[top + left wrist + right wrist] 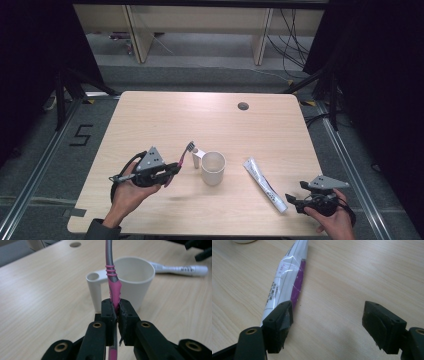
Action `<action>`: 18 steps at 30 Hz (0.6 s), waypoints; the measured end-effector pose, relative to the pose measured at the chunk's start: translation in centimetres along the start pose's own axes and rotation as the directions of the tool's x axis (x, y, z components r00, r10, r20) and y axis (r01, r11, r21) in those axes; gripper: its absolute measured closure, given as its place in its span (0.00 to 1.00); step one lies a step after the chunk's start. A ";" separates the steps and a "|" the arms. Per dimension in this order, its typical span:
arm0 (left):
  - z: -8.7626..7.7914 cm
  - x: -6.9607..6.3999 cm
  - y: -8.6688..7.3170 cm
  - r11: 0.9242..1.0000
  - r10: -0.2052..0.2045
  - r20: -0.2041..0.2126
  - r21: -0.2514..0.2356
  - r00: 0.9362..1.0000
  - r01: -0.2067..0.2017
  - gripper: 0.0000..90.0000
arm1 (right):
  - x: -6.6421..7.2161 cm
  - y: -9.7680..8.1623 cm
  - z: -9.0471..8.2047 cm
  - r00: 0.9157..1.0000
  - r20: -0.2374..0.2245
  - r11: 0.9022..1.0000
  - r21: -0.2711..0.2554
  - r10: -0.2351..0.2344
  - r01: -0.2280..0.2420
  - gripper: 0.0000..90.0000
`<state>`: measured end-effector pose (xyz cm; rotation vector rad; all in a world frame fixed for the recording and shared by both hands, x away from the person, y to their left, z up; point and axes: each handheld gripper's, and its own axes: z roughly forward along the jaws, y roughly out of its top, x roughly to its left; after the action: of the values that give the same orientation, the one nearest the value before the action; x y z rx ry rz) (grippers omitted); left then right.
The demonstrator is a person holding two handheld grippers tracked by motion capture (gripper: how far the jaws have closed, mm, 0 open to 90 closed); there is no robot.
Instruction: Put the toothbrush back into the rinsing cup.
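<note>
My left gripper [173,170] is shut on a pink and grey toothbrush [185,154], whose bristle head points up and toward the white cup [213,168]. In the left gripper view the toothbrush [113,280] rises from between the jaws, just in front of the cup [130,280] and its hollow side handle [94,290]. A white and purple toothpaste tube [264,185] lies flat at the right. My right gripper [292,200] is open beside the tube's near end. In the right gripper view the tube [285,280] runs past the left jaw, outside my right gripper [327,320].
The wooden table [165,120] has a round cable hole [243,106] near its far edge. Beyond the table stand pale cabinets and loose cables on a grey floor. Dark curtains flank both sides.
</note>
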<state>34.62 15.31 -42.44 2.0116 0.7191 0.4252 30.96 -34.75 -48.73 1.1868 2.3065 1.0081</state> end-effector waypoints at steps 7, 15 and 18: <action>0.2 0.4 0.3 0.988 -0.053 -0.049 -0.145 0.997 0.045 0.92 | 0.0 0.0 0.0 1.000 -0.001 1.000 0.004 -0.001 0.001 0.28; 0.1 0.7 0.4 0.975 -0.091 -0.077 -0.210 0.993 0.073 0.92 | 0.0 0.0 0.0 1.000 0.004 1.000 -0.004 -0.005 0.005 0.28; 0.4 0.8 0.4 0.970 -0.105 -0.075 -0.227 0.992 0.086 0.92 | 0.0 0.0 0.0 1.000 0.004 1.000 -0.003 -0.002 0.002 0.28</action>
<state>35.59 15.45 -42.27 1.7492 0.7825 0.5149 30.97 -34.76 -48.74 1.1843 2.3022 1.0073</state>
